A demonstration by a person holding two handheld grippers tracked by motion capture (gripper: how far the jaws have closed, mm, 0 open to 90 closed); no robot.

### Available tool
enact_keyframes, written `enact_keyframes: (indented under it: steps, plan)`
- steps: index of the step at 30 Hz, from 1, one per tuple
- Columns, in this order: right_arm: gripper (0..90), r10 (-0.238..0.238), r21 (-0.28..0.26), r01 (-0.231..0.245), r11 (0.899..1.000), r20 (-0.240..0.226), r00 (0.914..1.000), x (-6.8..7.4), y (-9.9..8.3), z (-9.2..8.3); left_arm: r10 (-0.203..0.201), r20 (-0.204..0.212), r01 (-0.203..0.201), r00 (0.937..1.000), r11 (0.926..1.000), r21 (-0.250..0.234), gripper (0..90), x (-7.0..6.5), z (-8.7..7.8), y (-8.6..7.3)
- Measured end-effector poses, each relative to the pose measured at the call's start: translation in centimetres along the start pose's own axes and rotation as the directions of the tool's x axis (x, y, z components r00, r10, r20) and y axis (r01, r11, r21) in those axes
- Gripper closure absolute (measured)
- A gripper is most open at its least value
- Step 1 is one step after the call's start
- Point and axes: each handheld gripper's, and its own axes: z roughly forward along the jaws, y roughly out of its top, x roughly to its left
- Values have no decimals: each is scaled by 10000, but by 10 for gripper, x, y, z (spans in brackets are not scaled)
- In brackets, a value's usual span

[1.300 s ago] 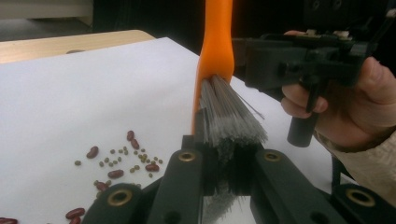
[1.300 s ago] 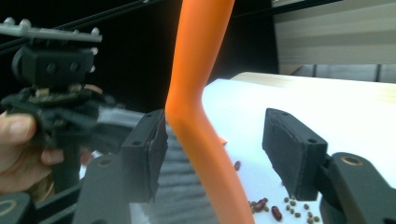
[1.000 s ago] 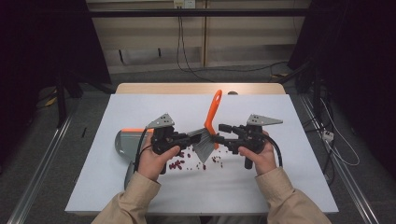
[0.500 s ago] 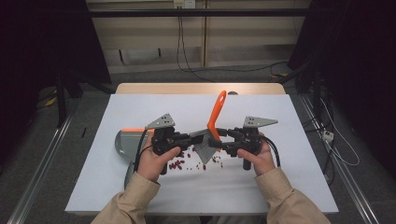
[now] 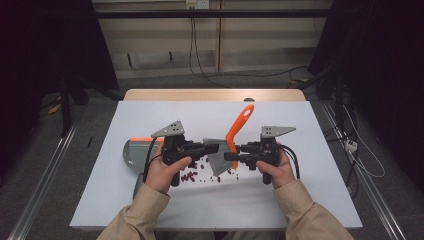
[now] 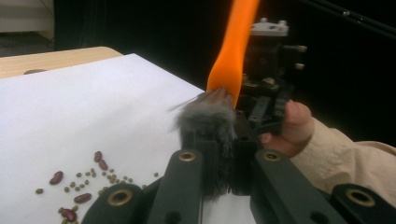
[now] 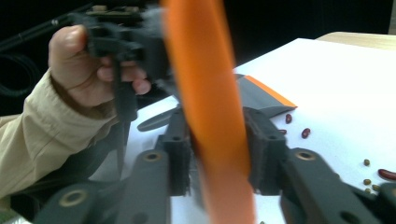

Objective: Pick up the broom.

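At the far left of the high view a grey dustpan [image 5: 131,151] with an orange edge lies flat on the white sheet covering the table [image 5: 310,200], just behind the left hand. The left tongs [image 5: 214,148] point rightward and are clamped together on the grey bristle head of the brush [image 5: 218,159]; the left gripper view shows the tuft squeezed between the black jaws. Beneath and in front of them, red beans [image 5: 189,175] and smaller greenish seeds [image 6: 109,177] lie scattered on the sheet, near the brush but not touched by it.

The brush's orange handle [image 5: 239,127] rises slantwise from the head toward the back of the table. The right tongs [image 5: 231,152] have just been closing on the handle's lower part, which sits between the jaws in the right gripper view; they look pressed against it.

The risk, as I judge it, lies in this handover. The handle is smooth and tapering, and the right grip sits low on it, so if the left tongs let go before that grip is firm, the brush could pivot or slip and drop onto the beans, scattering them farther. Bristles give a soft, yielding hold too, so any tug between the two hands could pull the head free.
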Motion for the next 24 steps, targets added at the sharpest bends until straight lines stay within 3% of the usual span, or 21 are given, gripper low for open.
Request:
enact_keyframes:
  steps: [3,7,11,21,24]
  plan:
    - [698,7,58,-8,10000,108,9999,5,3,-1,-332,57,334,9994,9992,-213,818,6,-1,-3]
    - [699,31,347,-45,9994,393,9992,7,6,-2,89,-251,-89,9996,10000,-15,757,6,1,-4]
    - [701,-3,484,-29,9988,657,9978,9,8,-4,228,-619,-226,9978,9997,27,664,7,-1,-3]
    - [702,82,842,-219,9962,1591,9872,7,11,-15,768,-1545,-746,9850,9970,199,500,11,-10,-1]
    - [702,147,887,-315,9956,1842,9828,7,12,-18,1038,-1825,-993,9777,9945,338,451,11,-13,1]
